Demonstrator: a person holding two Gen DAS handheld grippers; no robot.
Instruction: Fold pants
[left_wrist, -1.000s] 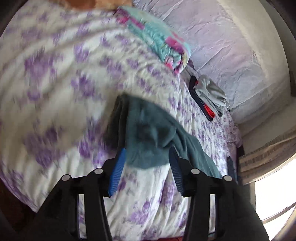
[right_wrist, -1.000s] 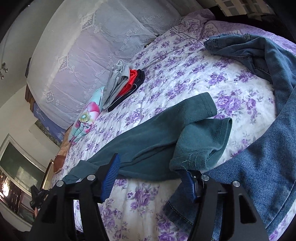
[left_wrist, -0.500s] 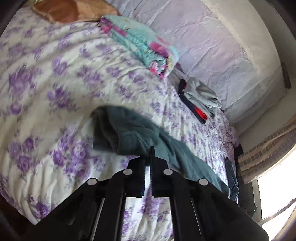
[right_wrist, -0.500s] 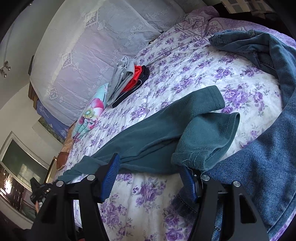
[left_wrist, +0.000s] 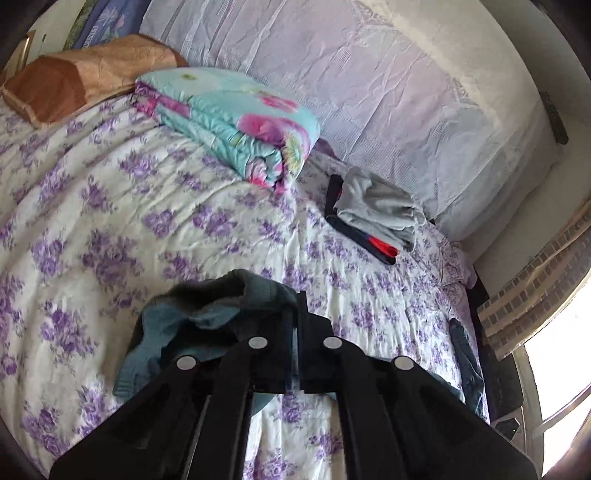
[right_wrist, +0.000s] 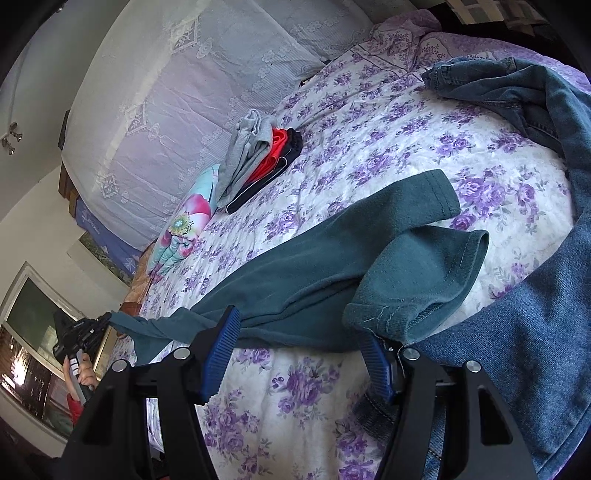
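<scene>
Your left claw (left_wrist: 297, 325) pinches the teal pants (right_wrist: 332, 258) at their 9 o'clock end, while your right claw (right_wrist: 303, 347) gapes wide on the bed (right_wrist: 369, 155).

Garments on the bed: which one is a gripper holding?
The teal pants, pinched at one end by the left gripper; the jeans lie loose.

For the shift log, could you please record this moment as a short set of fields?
garment: teal pants, spread across the floral bedspread
left gripper: shut on the pants' waist end, lifted and bunched
right gripper: open, by the cuff end, gripping nothing
beside: blue jeans, unfolded, next to the cuffs
background: folded clothes stack; rolled floral blanket
fold: not yet made
</scene>
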